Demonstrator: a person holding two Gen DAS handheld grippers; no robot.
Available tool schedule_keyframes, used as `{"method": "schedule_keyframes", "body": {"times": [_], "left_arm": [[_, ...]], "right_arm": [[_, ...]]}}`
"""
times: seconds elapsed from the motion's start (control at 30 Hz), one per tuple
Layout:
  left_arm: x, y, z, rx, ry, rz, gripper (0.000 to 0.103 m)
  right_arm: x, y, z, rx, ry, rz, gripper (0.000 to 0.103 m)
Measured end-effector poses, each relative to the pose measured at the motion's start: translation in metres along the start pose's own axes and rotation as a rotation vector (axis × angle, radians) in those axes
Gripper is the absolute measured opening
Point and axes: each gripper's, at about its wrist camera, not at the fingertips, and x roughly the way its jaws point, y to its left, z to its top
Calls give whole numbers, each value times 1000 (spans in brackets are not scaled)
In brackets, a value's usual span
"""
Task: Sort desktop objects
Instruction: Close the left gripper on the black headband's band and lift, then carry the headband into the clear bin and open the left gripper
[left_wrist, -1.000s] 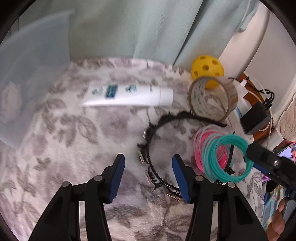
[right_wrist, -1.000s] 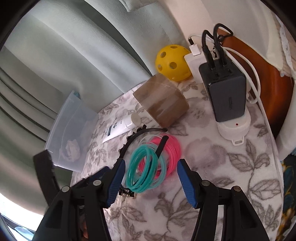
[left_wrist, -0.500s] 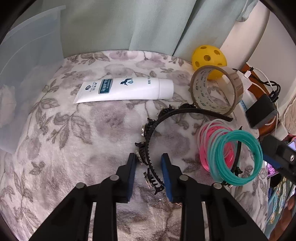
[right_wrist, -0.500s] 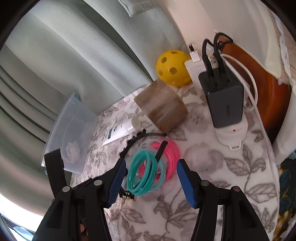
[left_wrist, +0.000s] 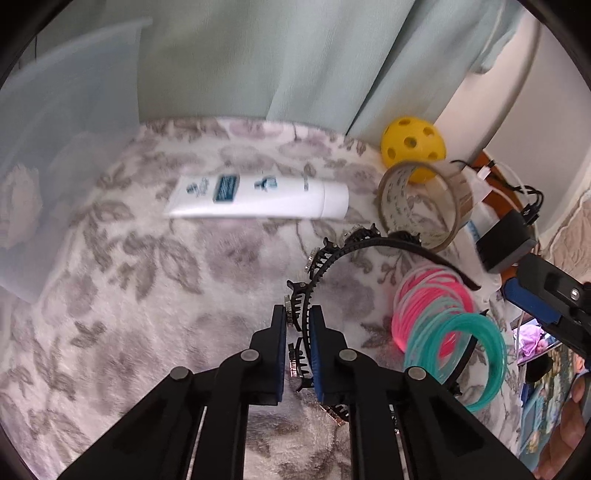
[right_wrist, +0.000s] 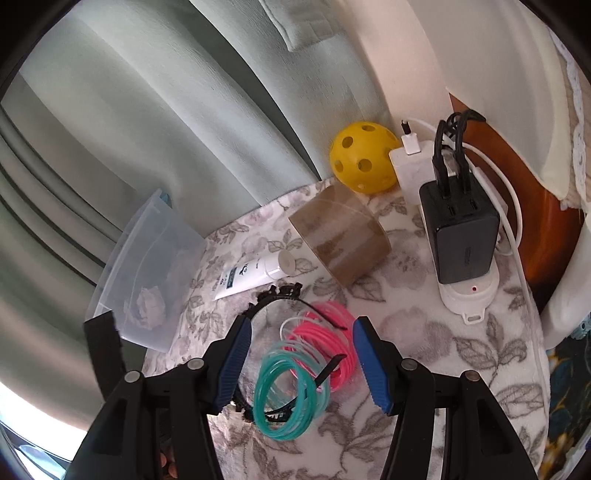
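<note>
My left gripper (left_wrist: 298, 317) is pinched on the black headband (left_wrist: 369, 245), blue pads (left_wrist: 316, 332) pressed to either side of its toothed band near one end. The headband's far arc curves away over the floral cloth (left_wrist: 147, 295); I can't tell if that arc touches the cloth or is lifted off it.

My right gripper (right_wrist: 301, 350) is spread wide, nothing between the pads, hovering over the teal rings (right_wrist: 284, 398) and pink rings (right_wrist: 325, 343). In the right wrist view one end of the headband (right_wrist: 280, 291) pokes through both ring bundles. From the left wrist view the teal rings (left_wrist: 458, 358) look threaded on the headband and tilted up, with the pink rings (left_wrist: 424, 302) just behind, touching them.

Landmark: headband. Just beyond its arc, the brown tape roll (left_wrist: 421, 206) stands on edge, nearly touching it. Behind the tape roll sits the yellow holed ball (left_wrist: 413, 147), against the curtain (left_wrist: 258, 55). The white tube (left_wrist: 258, 201) lies flat beyond the headband, cap end toward the tape roll. The clear plastic bin (left_wrist: 55, 166) is well apart from the headband, past the tube's flat end; the right wrist view shows a crumpled white thing (right_wrist: 149, 306) inside it.

On the tape roll's other side, away from the headband, a black charger (right_wrist: 461, 236) is plugged into a white power strip (right_wrist: 469, 295), cables running out the top. My right gripper's finger (left_wrist: 535, 295) shows at the left view's edge, just beside the rings.
</note>
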Motion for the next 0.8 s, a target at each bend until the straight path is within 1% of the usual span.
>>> {"method": "schedule_keyframes", "body": {"times": [0.13,0.3,0.47,0.6,0.67,0.77,0.8], "left_arm": [[-21,-2,3,32,-53,8,12],[-47,-6,7,101,-125,26,12],[-70,-4,10,134,-166,5,12],[-84,-4,12,147,-195,-7,12],[-88,-6,12,153,-204,-12,12],[-93,-9,10,154,-212,-22,12],[-96,-10,9,152,-214,-26,12]], "right_arm": [[-2,2,0,-3,2,-9,60],[2,17,5,-66,17,-23,60],[10,32,14,-120,26,-31,60],[4,43,15,-144,9,-15,60],[0,48,14,-155,0,-14,50],[-10,57,12,-172,-17,-10,40],[-13,59,11,-175,-21,-7,39]]}}
